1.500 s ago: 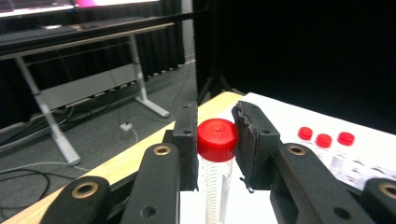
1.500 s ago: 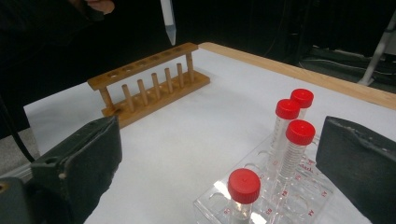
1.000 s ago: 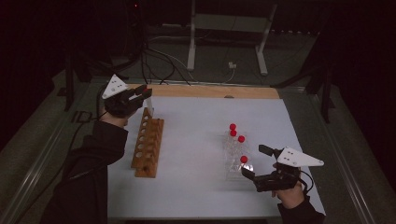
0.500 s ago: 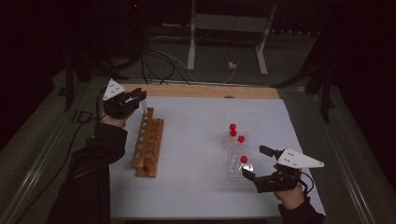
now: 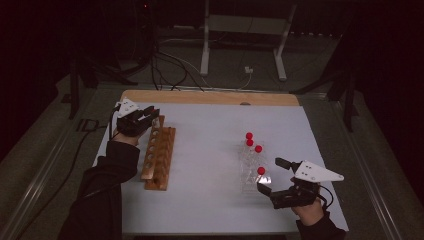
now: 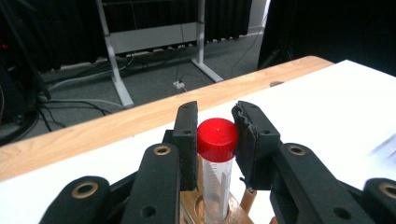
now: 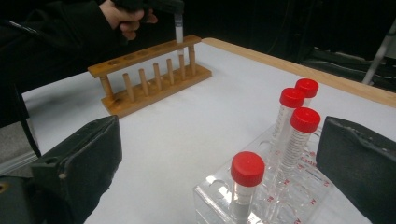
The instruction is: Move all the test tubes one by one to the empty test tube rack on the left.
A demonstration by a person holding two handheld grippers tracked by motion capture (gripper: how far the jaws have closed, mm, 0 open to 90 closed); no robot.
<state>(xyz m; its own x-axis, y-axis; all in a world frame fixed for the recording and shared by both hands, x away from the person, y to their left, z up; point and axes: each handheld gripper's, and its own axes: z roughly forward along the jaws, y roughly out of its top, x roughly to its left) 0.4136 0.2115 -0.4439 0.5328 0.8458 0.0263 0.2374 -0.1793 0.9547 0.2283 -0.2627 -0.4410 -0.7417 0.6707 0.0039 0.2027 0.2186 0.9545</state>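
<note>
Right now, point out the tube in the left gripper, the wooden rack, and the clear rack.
tube [image 6: 216, 139], left gripper view, on its red cap.
wooden rack [image 5: 159, 156], high view, on its top board with holes.
clear rack [image 7: 306, 186], right gripper view, on its transparent top plate.

Wooden rack left on table; clear rack right, holding tubes

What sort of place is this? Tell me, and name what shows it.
Probably a lab-style test bench in a dim workroom: a wooden tube rack, a clear plastic rack of red-capped tubes on a white table, and metal stand legs with cables on the floor behind.
</note>
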